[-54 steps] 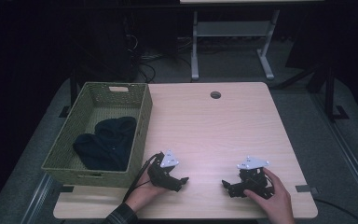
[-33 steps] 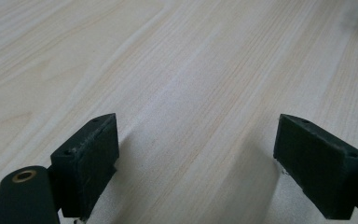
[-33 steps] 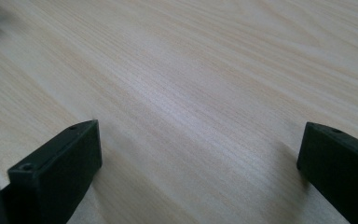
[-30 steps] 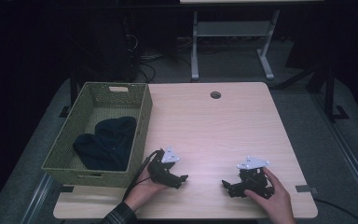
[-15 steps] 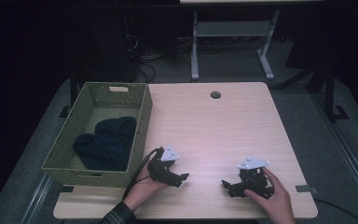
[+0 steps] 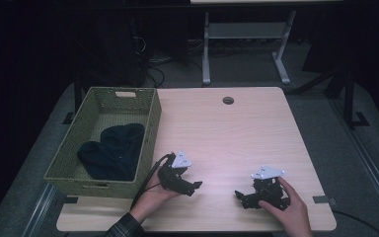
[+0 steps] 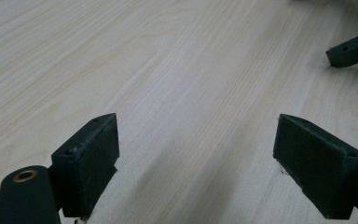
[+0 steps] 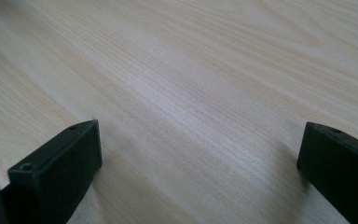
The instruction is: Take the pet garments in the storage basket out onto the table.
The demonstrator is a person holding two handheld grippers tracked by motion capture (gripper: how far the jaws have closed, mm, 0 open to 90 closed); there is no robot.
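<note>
The left gripper (image 6: 193, 186) sits low over the near edge of the table (image 6: 237, 133), left of centre, held in the person's left hand (image 6: 155, 193). Its jaws stand wide apart with bare wood grain between them and nothing gripped. Compared with the pictures from the last two seconds, it has crept a little toward the far side and lifted slightly, while its jaws stayed spread.

The right gripper (image 6: 241, 196) rests near the table's near right edge in the person's right hand (image 6: 288, 207), jaws equally wide and empty, and it has not shifted.

To the left, just beside the left gripper, stands a green woven basket (image 6: 150, 128). Inside it lies a dark cloth (image 6: 111, 150), bunched toward the near end.

That small rise of the left gripper suggests work is only beginning: the cloth lies untouched in the basket, and it is probably the left gripper's next target, being closest.
</note>
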